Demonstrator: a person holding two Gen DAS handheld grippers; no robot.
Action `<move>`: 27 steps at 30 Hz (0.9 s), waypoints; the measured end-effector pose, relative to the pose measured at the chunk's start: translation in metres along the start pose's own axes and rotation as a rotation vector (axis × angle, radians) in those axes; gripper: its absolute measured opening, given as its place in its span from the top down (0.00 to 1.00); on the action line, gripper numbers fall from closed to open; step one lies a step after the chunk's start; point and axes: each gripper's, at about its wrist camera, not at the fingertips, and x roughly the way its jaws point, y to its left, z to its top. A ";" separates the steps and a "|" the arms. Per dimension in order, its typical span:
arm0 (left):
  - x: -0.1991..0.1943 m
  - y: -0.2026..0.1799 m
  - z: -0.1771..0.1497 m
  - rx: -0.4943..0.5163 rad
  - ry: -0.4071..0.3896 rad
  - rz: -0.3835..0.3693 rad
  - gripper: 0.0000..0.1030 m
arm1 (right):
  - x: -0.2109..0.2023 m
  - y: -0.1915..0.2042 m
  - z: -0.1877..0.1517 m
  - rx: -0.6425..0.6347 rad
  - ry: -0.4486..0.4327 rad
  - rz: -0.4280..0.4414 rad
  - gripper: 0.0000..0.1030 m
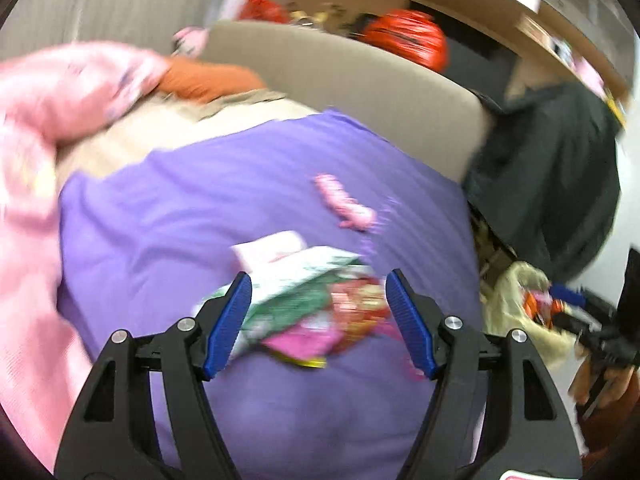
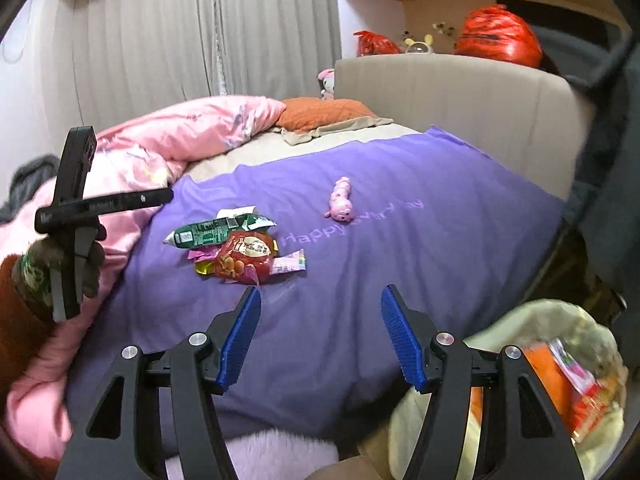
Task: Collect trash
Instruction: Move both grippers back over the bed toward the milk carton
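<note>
1. The left gripper (image 1: 319,322) has its jaws wide apart and they hold nothing. The pile of snack wrappers (image 1: 304,304) lies on the purple bed cover (image 1: 200,208), just ahead of the jaws and partly between them in the left wrist view, but the pads do not press on it.

2. The right gripper (image 2: 320,334) is also wide open and empty. In its view the same wrappers (image 2: 236,248) lie ahead and to the left of its jaws, well apart from them, and the trash bag (image 2: 560,360) with wrappers already inside is just at the right of the right jaw.

3. Risk: the left wrist picture is strongly blurred, so I judge that this hand moves quickly. If the jaws close in such a moment, they can push the light wrappers aside instead of catching them.

4. Risk: the pile has several loose pieces, a green packet (image 2: 208,234), a red packet (image 2: 244,258) and small pink ones. One grasp may take only the top piece and the others fall back or slide.

5. Risk: the cover is soft. Jaws that go too deep may pinch the cloth together with the trash and pull it.

6. Risk: the pink plush toy (image 2: 342,202) lies beyond the pile. It is not trash, I think, and should not be taken by mistake.
</note>
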 end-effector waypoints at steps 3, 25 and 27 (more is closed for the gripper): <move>0.019 0.033 -0.002 -0.038 0.057 -0.013 0.30 | 0.032 0.018 0.004 -0.020 0.035 -0.022 0.43; 0.055 0.007 -0.017 0.000 0.157 -0.127 0.29 | 0.110 0.010 -0.048 0.148 0.179 -0.095 0.43; 0.069 0.011 -0.017 -0.022 0.174 -0.116 0.29 | 0.109 0.014 -0.050 0.141 0.164 -0.079 0.43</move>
